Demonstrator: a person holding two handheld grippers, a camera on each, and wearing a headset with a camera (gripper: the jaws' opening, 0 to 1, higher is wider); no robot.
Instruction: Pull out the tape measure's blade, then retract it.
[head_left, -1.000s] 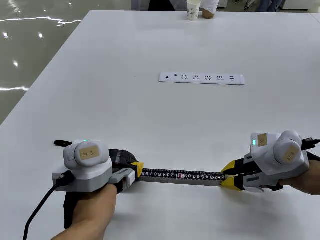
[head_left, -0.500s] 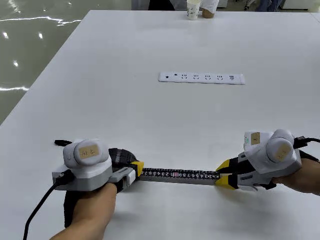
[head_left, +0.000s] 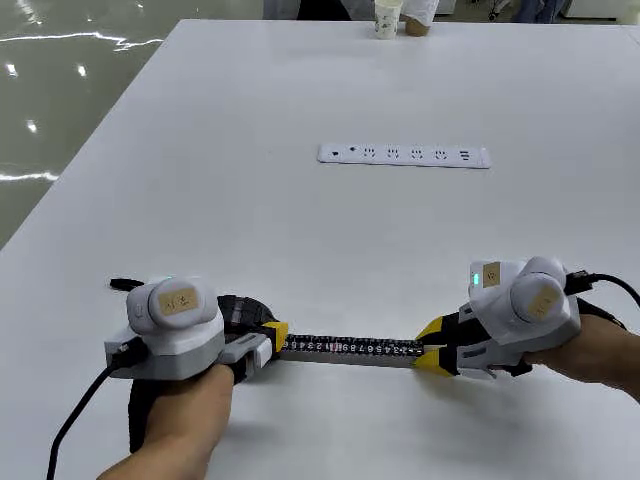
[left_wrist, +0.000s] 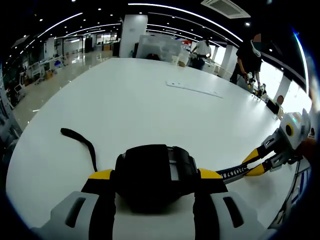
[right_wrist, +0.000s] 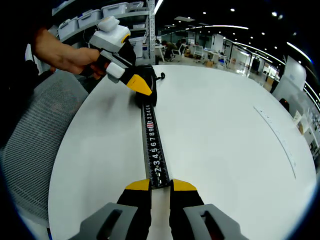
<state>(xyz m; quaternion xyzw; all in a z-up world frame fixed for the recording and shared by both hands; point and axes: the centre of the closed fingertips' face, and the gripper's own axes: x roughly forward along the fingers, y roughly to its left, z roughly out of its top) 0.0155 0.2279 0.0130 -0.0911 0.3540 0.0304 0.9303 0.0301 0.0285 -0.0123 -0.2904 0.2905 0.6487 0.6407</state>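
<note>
ok so this all comes down to one line. Your left gripper (head_left: 262, 340) is clamped around the tape measure case (left_wrist: 155, 172), which sits on the table (head_left: 350, 230) at your near left, w/ its strap (left_wrist: 82, 142) lying off on the side away from the blade (right_wrist: 152, 145). Your right gripper (head_left: 430, 347) is pinched on the blade's tip end, jaws nearly touching w/ the strip between them.

Blade lies flat on the tabletop, numbers up, running straight left-to-right between the two grippers. So from the right gripper the case is dead ahead, right along the blade's long axis.

IMO any next move, out or back in, has to ride that same line: right goes straight away from the case or straight toward it, left just anchors. Drift sideways and the blade prob twists or buckles. Power strip (head_left: 404, 156) is well apart, farther up the table, so no issue.
</note>
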